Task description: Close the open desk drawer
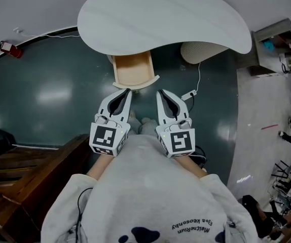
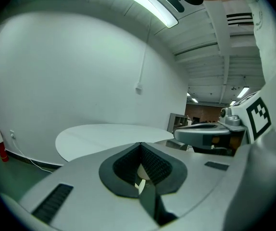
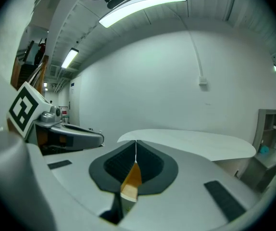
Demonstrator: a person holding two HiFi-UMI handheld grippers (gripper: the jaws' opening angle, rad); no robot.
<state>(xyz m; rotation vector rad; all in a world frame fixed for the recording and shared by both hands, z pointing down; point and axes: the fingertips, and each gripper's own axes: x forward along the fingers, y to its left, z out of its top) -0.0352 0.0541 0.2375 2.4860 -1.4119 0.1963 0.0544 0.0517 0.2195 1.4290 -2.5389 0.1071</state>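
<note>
Under the white rounded desk top (image 1: 160,14) a wooden drawer (image 1: 133,67) stands pulled out, its pale curved front (image 1: 135,84) facing me. My left gripper (image 1: 127,90) hovers just short of that front at its left end, jaws shut with nothing between them. My right gripper (image 1: 160,91) is beside it, near the front's right end, also shut and empty. In the left gripper view the left gripper (image 2: 140,144) points at the desk top (image 2: 104,136). In the right gripper view the right gripper (image 3: 136,142) shows a sliver of drawer wood (image 3: 131,179) through its jaw hollow.
A beige round seat (image 1: 202,52) sits under the desk's right side, with a white cable and plug (image 1: 188,94) on the dark floor. Wooden furniture (image 1: 29,181) stands at lower left, a red extinguisher (image 1: 7,48) at far left, shelving (image 1: 277,42) at right.
</note>
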